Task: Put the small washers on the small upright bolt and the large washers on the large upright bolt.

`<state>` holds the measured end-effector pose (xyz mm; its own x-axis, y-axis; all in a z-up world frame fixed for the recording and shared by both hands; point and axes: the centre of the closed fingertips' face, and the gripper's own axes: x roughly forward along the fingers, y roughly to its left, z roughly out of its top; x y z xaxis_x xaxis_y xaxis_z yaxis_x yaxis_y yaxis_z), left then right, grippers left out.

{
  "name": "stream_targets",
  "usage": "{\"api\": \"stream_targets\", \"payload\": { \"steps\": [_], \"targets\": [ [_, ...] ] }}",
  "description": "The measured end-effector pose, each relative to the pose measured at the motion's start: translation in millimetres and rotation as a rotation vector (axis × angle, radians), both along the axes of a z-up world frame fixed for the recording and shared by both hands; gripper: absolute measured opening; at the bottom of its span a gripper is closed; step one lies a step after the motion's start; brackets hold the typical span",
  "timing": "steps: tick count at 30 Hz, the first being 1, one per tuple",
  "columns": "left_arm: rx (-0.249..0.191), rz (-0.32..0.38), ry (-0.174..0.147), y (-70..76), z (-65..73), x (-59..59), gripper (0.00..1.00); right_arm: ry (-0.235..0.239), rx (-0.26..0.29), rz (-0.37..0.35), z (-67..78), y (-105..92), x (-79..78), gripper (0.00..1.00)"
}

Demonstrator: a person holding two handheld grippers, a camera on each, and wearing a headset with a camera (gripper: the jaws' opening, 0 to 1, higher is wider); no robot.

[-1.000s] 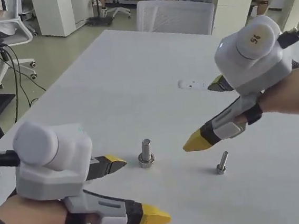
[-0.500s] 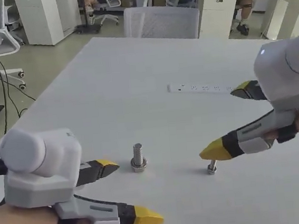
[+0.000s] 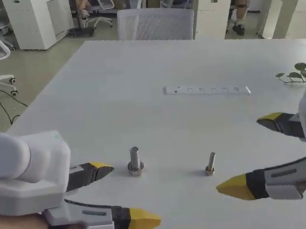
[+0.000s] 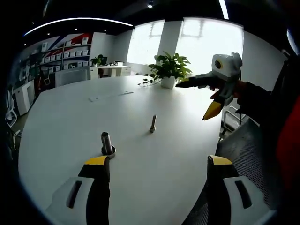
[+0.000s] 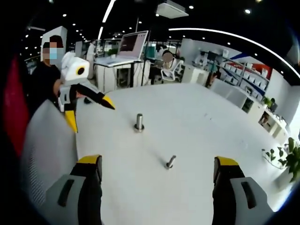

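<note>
Left gripper [image 3: 123, 196]: jaws spread wide, nothing between them, low over the near side of the counter [image 3: 138, 78]. Right gripper [image 3: 251, 152]: jaws also spread and empty, held off to the right.

Large bolt [image 3: 134, 160] stands upright near the middle of the counter, just beyond the left gripper's upper tip. Small bolt [image 3: 210, 163] stands to its right and apart from it, between the large bolt and the right gripper. It looks slightly tilted in the head view. Each bolt has a wider ring at its foot. Whether that is seated washers or the bolt's own head, I cannot tell at this size. No loose washers seen on the counter around them.

Risks, as judged:
- Both bolts appear to stand free on the counter. A brush from a spread jaw tip would tip one over and spill whatever is stacked on it. The left gripper's upper tip sits nearest the large bolt, so that is the main concern.
- Small bolt has a narrow foot and a lean. A light knock or a jolt to the counter may fell it.
- A toppled bolt could roll on the smooth top toward an edge.
- Jaws this wide sweep a broad path. Narrow them before passing near either bolt.
</note>
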<state>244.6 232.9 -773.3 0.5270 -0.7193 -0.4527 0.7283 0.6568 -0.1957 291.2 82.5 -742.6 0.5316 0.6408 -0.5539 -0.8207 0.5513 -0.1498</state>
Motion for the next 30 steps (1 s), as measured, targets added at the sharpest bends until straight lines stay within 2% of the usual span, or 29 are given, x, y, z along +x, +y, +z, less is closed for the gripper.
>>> {"api": "stream_targets", "payload": {
  "steps": [3, 6, 8, 10, 13, 17, 19, 20, 25, 30],
  "targets": [
    [-0.004, 0.006, -0.005, 2.2, 1.5, -2.1, 0.86, -0.018, 0.041, -0.036, -0.5, -0.6, -2.9, 1.0],
    [-0.005, 0.014, -0.006, 4.8, 1.6, -4.4, 0.86, -0.019, 0.05, -0.049, -6.5, -0.1, -8.8, 1.0],
    [-0.005, 0.016, -0.006, 6.2, 1.0, -6.5, 0.86, 0.008, 0.054, -0.049, -13.9, 0.5, -13.6, 1.0],
    [-0.003, 0.019, -0.004, 7.3, -0.4, -8.1, 0.86, 0.021, 0.032, -0.053, -24.9, -2.7, -16.2, 1.0],
    [-0.004, 0.027, 0.001, 9.6, -2.6, -8.3, 0.86, 0.039, 0.043, -0.07, -32.9, -5.4, -16.2, 1.0],
    [-0.007, 0.033, 0.005, 10.5, -3.3, -8.2, 0.86, 0.039, 0.078, -0.085, -34.1, -5.1, -16.1, 1.0],
    [-0.007, 0.034, 0.011, 11.4, -4.9, -8.1, 0.86, 0.023, 0.078, -0.09, -36.0, -6.7, -14.4, 1.0],
    [-0.007, 0.036, 0.011, 12.0, -5.4, -7.9, 0.86, 0.037, 0.077, -0.092, -38.6, -7.4, -15.0, 1.0],
    [-0.008, 0.042, 0.021, 12.1, -7.7, -8.0, 0.86, 0.019, 0.08, -0.086, -36.9, -7.7, -14.7, 1.0],
    [-0.003, 0.045, 0.023, 11.8, -7.7, -7.8, 0.86, 0.036, 0.074, -0.079, -40.4, -6.8, -17.7, 1.0]
  ]
}}
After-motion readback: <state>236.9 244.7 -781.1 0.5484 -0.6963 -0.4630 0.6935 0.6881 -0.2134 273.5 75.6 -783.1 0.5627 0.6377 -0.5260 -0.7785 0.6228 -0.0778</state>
